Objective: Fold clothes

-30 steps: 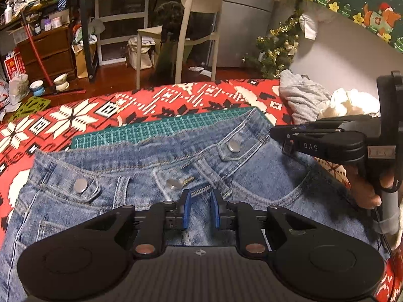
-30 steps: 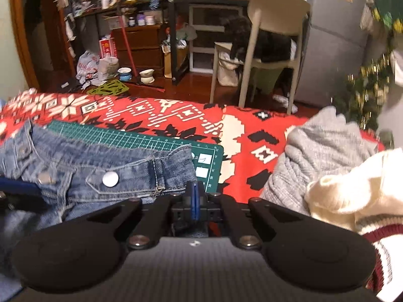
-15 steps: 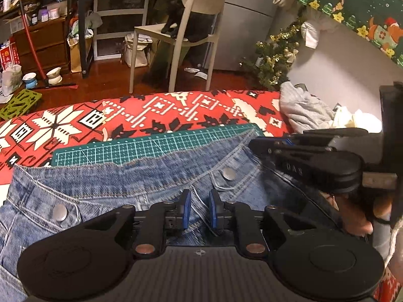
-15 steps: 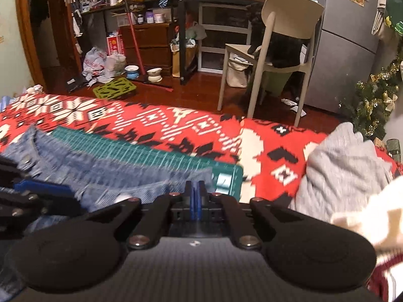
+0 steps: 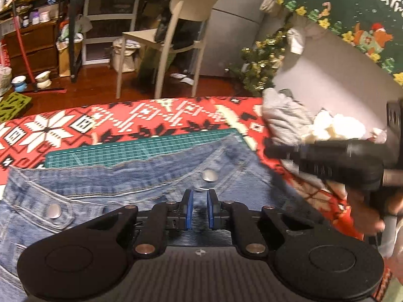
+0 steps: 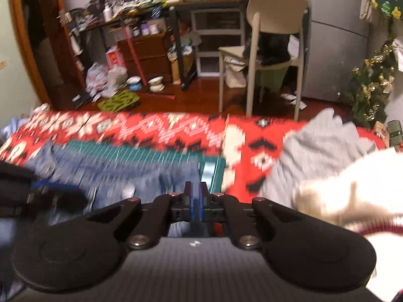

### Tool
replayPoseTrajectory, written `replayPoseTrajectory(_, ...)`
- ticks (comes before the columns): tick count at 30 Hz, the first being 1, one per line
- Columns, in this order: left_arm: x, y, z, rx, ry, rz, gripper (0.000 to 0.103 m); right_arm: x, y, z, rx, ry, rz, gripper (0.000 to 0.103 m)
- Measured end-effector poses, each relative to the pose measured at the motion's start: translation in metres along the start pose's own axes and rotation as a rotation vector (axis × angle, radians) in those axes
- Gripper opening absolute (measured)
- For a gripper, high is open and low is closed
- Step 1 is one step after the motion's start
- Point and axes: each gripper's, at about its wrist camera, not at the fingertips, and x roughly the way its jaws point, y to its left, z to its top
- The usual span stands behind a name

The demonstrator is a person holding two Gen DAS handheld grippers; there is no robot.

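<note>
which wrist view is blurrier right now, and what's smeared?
Right wrist view: heavy motion blur, the jeans, green cutting mat and red blanket streak sideways. Left wrist view: mostly sharp, denim stitching readable; only the right gripper at its edge is smeared. Both show fisheye bending and warm indoor light.

We see a red patterned blanket [image 5: 156, 115] covering the surface, with a green cutting mat [image 5: 141, 148] lying on it toward the far edge. Beyond that edge, on the wooden floor [image 6: 201, 95], stands a cream chair [image 6: 274, 27] with something dark on its seat. A cluttered desk [image 6: 176, 2] lies behind it, a small Christmas tree [image 5: 262, 68] near the surface's far right corner, and a green Christmas banner [image 5: 357, 10] on the wall.
</note>
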Motion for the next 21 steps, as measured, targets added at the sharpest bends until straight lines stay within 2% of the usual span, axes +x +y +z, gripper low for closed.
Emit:
replayPoseTrajectory(6,0.014,-0.025,-0.007,0.055,0.05,-0.014,0.011,-0.001,0.001,-0.03,-0.044,0.066,-0.021,0.004)
replayPoseTrajectory(13,0.018,-0.042,-0.014,0.096,0.076,-0.041,0.011,-0.026,-0.012,-0.055,-0.048,0.084,-0.03,0.004)
replayPoseTrajectory(18,0.01,-0.058,-0.019,0.106,0.079,-0.108,0.011,-0.058,-0.011,-0.068,-0.024,0.056,-0.015,0.004)
replayPoseTrajectory(21,0.013,-0.071,-0.025,0.129,0.102,-0.121,0.011,-0.061,-0.001,-0.073,-0.039,0.065,-0.005,0.005)
